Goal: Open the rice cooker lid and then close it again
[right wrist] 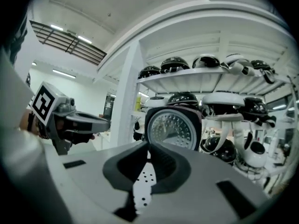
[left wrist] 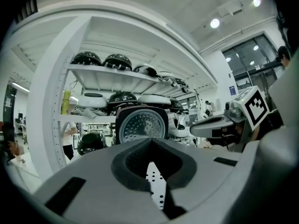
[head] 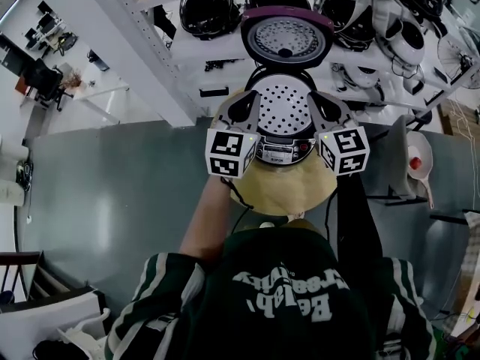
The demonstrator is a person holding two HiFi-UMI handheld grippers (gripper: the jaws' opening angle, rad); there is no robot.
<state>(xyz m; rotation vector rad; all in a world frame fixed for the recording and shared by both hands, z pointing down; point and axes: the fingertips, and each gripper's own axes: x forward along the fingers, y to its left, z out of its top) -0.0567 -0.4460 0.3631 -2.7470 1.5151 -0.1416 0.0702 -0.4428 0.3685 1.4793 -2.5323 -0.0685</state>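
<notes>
The rice cooker (head: pixel 283 153) stands on a round tan stool top (head: pixel 289 192) in the head view. Its lid (head: pixel 286 37) is swung up and back, with the dotted metal inner face toward me. A white perforated tray (head: pixel 283 107) shows in the open pot. My left gripper (head: pixel 250 100) hovers over the pot's left rim and my right gripper (head: pixel 316 98) over its right rim. Neither touches the lid. In the left gripper view the left gripper (left wrist: pixel 150 143) is shut and holds nothing, and the lid (left wrist: pixel 141 125) stands beyond it. The right gripper (right wrist: pixel 148 146) is likewise shut and holds nothing, short of the lid (right wrist: pixel 174 129).
White shelving (head: pixel 187 51) behind the cooker holds several other rice cookers (head: pixel 210 12). A white shelf post (left wrist: pixel 46 115) stands to the left. My torso in a dark top (head: pixel 285 298) fills the bottom of the head view, over a grey floor (head: pixel 112 193).
</notes>
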